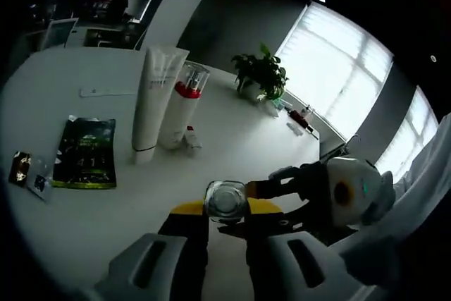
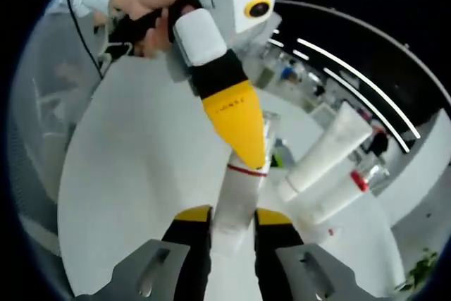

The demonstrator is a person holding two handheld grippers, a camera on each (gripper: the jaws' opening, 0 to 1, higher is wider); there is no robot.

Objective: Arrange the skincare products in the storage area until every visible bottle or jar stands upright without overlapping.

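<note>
A white bottle [image 2: 238,192] with a red band and a clear cap [image 1: 225,199] is held over the white table [image 1: 63,89] by both grippers. My left gripper [image 1: 225,211] is shut on its cap end, the yellow jaws on either side. My right gripper [image 2: 232,222] is shut on the bottle's lower body. In the left gripper view, the right gripper [image 1: 338,188] reaches in from the right. A tall white tube [image 1: 155,96] and a second red-banded bottle [image 1: 180,107] stand upright side by side farther back, touching or nearly so.
A green packet [image 1: 86,153] and small sachets [image 1: 25,170] lie flat at the left. A potted plant [image 1: 262,74] and small items [image 1: 299,119] sit near the far edge by the windows. A person's hand [image 2: 144,1] holds the left gripper [image 2: 236,114].
</note>
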